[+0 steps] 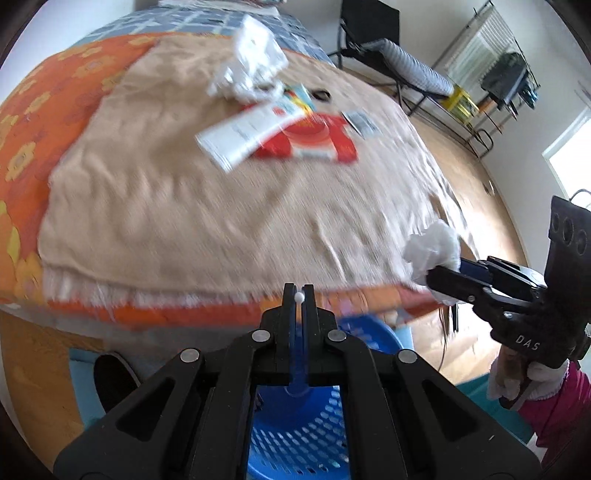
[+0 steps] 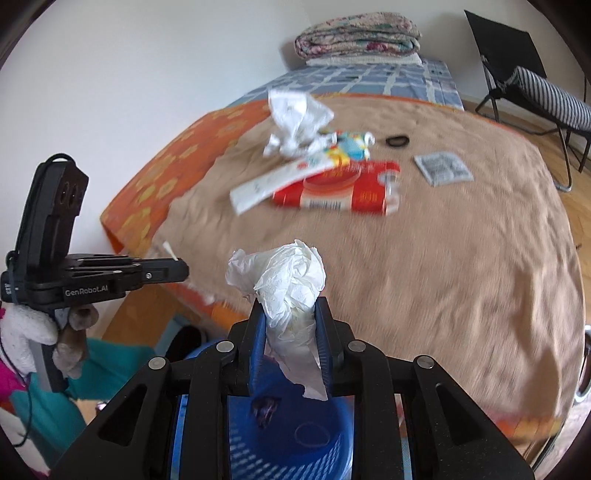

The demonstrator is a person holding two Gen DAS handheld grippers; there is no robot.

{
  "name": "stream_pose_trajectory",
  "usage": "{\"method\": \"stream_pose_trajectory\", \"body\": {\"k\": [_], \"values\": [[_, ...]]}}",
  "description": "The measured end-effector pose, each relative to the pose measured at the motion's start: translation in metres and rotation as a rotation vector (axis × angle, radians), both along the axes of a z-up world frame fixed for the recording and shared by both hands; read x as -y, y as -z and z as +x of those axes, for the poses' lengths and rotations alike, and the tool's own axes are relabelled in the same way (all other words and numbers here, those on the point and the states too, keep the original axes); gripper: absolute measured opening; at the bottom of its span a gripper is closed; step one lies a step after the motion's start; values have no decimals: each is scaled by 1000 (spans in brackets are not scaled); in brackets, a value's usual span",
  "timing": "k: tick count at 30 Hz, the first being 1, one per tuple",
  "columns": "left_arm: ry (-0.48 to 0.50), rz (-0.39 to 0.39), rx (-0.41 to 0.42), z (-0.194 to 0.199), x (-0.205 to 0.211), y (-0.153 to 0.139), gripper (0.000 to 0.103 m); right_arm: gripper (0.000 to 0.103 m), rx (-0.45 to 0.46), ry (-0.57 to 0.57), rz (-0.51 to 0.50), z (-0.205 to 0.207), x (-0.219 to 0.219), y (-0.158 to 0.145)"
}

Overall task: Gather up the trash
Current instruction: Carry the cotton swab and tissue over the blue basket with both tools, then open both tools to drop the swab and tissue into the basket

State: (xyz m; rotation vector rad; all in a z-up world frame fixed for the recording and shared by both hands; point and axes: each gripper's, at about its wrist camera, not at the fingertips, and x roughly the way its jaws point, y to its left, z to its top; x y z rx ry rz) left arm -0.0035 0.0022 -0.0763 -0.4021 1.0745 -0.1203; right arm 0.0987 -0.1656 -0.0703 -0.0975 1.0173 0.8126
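Two hand-held grippers hanging over a blue basket [image 2: 310, 439] beside the bed [image 2: 461, 258]. Right hand-held gripper [image 2: 290, 314] pinching a crumpled tissue [image 2: 284, 273]; left hand-held gripper [image 1: 299, 291] pressed together on a cotton swab [image 1: 299, 296]. Farther off on the bed's tan blanket, lying clustered: white tube [image 2: 273, 186], red packet [image 2: 340, 190], crumpled paper [image 2: 295, 122], grey sachet [image 2: 443, 168].

— What's the room like?
— White walls [image 2: 129, 74], wood floor [image 1: 476, 192] at right. A bed [image 2: 443, 240] fills the centre, folded quilt [image 2: 356, 35] at top.
— Other furniture?
— Black chair [image 2: 517, 62] upper right, a wire rack [image 1: 491, 77], and a bright window [image 1: 570, 162] at the right edge.
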Motion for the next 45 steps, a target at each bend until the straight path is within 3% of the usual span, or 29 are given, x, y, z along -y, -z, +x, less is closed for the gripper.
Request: {"method": "stream_pose_trajectory", "body": {"k": [16, 32, 38, 40, 42, 45], "values": [[121, -17, -147, -50, 49, 58, 0, 23, -86, -50, -112, -66, 12, 57], [123, 7, -205, -52, 49, 74, 0, 27, -115, -63, -157, -74, 6, 73], [117, 11, -217, -49, 52, 77, 2, 35, -127, -67, -166, -73, 4, 76], [112, 13, -223, -48, 51, 78, 11, 35, -128, -69, -168, -73, 5, 76], [105, 10, -221, -47, 49, 77, 40, 38, -126, -69, -170, -72, 4, 76], [100, 5, -215, -47, 48, 74, 42, 39, -128, -62, -168, -71, 5, 77]]}}
